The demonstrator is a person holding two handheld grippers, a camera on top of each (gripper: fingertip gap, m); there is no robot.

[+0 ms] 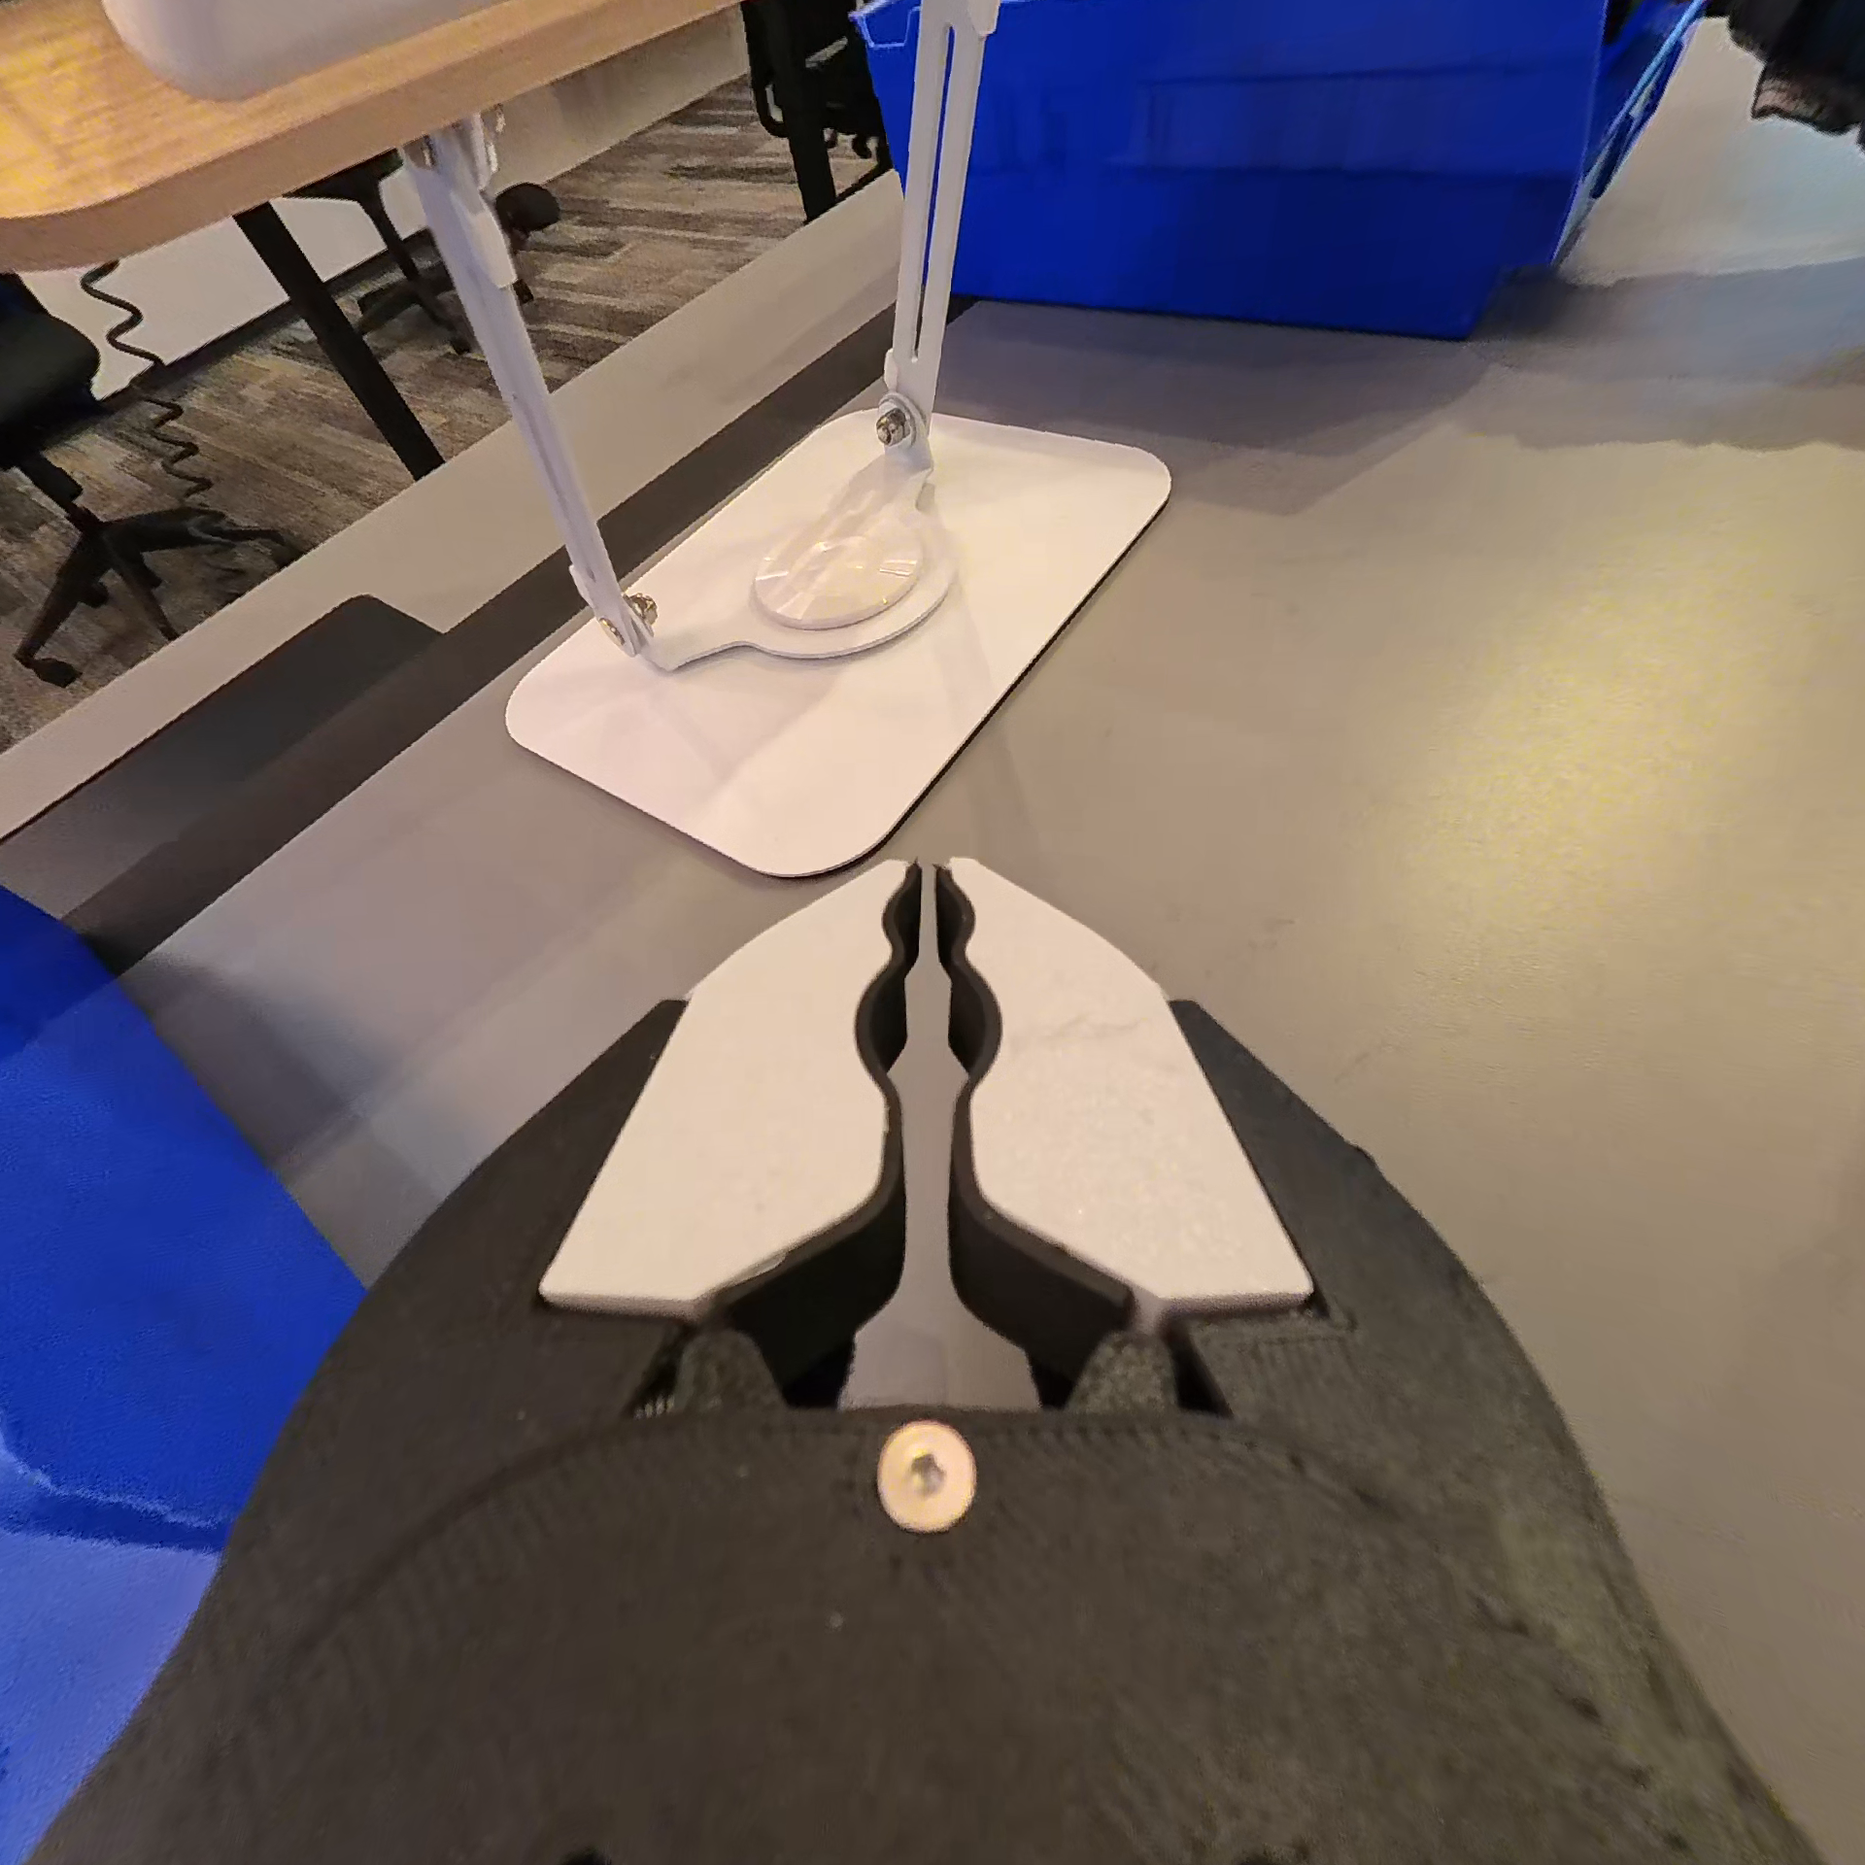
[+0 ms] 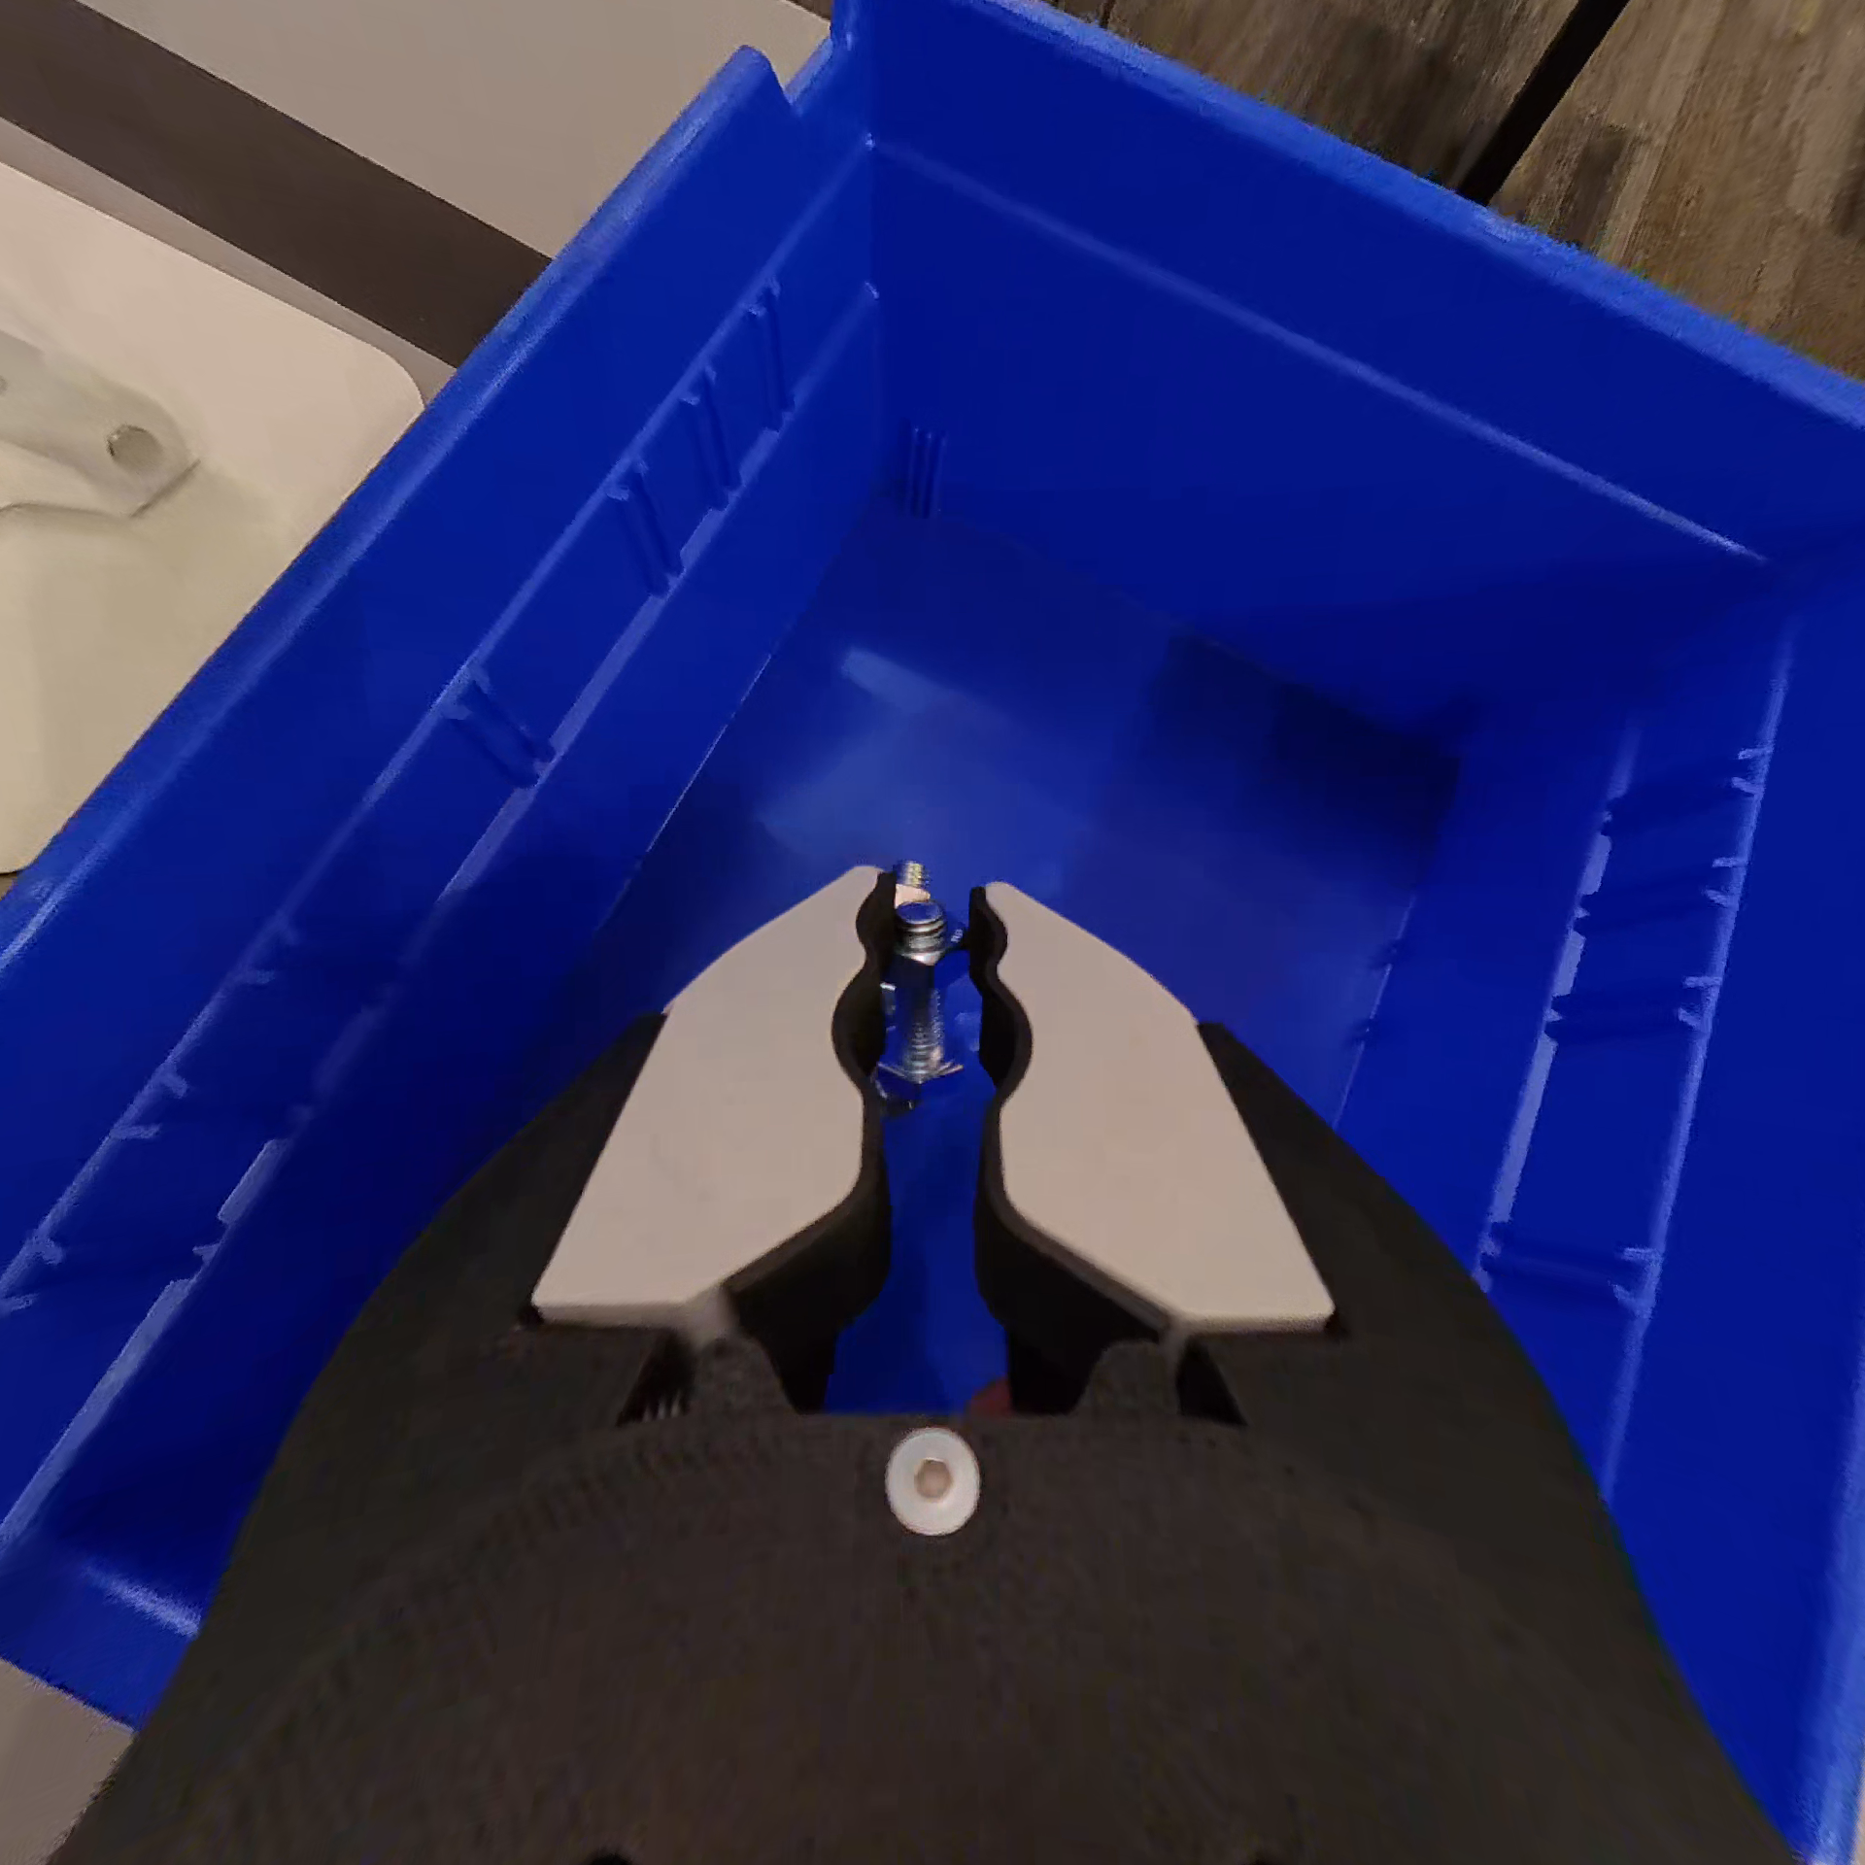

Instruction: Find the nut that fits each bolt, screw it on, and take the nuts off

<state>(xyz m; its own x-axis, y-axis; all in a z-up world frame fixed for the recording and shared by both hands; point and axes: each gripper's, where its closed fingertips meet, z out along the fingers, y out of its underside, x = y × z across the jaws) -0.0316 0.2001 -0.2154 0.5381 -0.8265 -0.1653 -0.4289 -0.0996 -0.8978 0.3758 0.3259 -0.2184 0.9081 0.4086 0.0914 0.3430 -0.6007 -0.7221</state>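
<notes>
Bolt (image 2: 913, 994), silver, nut (image 2: 916, 944) threaded on it, sits at frame centre between the right gripper (image 2: 923, 903) fingers, apparently clamped there above the blue bin (image 2: 1312, 424), probably for dropping or sorting. Left gripper (image 1: 928, 873) fingers are nearly closed on nothing, idling over the grey bench (image 1: 1413, 807) near a white stand (image 1: 838, 656). No legible writing.
</notes>
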